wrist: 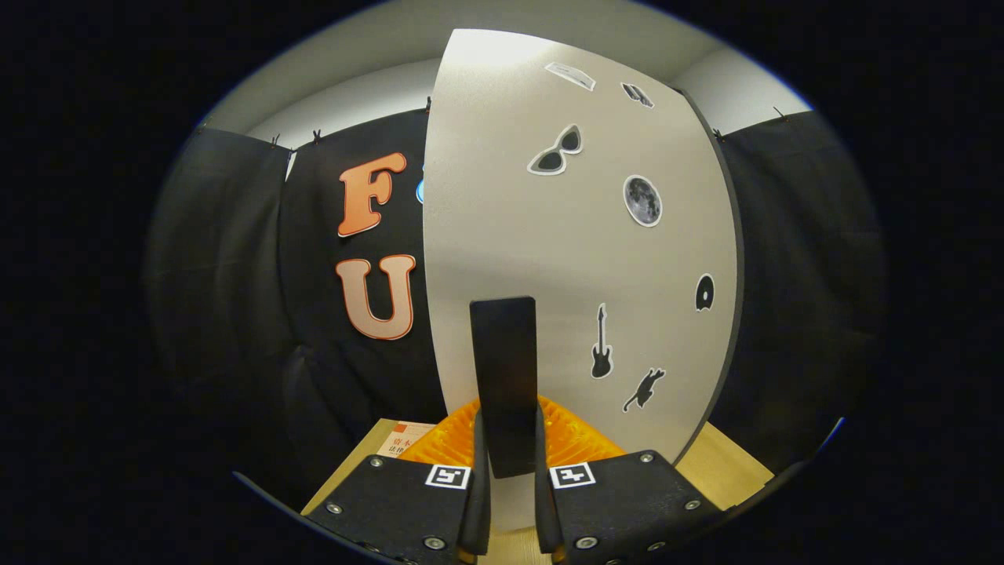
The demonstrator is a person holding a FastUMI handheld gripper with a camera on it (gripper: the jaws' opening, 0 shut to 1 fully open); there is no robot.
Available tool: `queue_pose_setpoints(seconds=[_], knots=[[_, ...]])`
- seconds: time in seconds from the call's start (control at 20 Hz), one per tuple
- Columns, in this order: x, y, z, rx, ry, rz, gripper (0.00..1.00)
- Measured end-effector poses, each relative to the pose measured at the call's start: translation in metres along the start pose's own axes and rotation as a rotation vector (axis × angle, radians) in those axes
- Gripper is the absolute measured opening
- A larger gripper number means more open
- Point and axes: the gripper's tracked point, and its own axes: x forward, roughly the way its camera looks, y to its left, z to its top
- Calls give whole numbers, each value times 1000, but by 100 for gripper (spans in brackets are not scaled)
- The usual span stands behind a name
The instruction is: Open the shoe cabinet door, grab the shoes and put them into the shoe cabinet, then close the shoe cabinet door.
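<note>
Wooden tabletop (pixel 733 463); gripper (pixel 513 471) clamps stickered cabinet door's (pixel 502 235) dark handle (pixel 506 377).

Cabinet door (pixel 510 235): pale grey-beige, matte, dark edge on right. Black handle (pixel 506 384) is clamped between the fingers of the gripper (pixel 511 490). Black-and-white stickers are scattered over the door: sunglasses (pixel 555 151), grey moon (pixel 642 201), black guitar (pixel 601 345), black cat (pixel 645 389). Light wood tabletop (pixel 725 463) is seen near. Black-and-white square markers (pixel 448 475) are seen on the gripper body.
</note>
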Motion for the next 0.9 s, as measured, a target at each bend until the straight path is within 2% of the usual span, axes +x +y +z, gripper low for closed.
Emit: queue_pose_setpoints(seconds=[0.9], knots=[[-49,-52,-9,10,0,-44,22]])
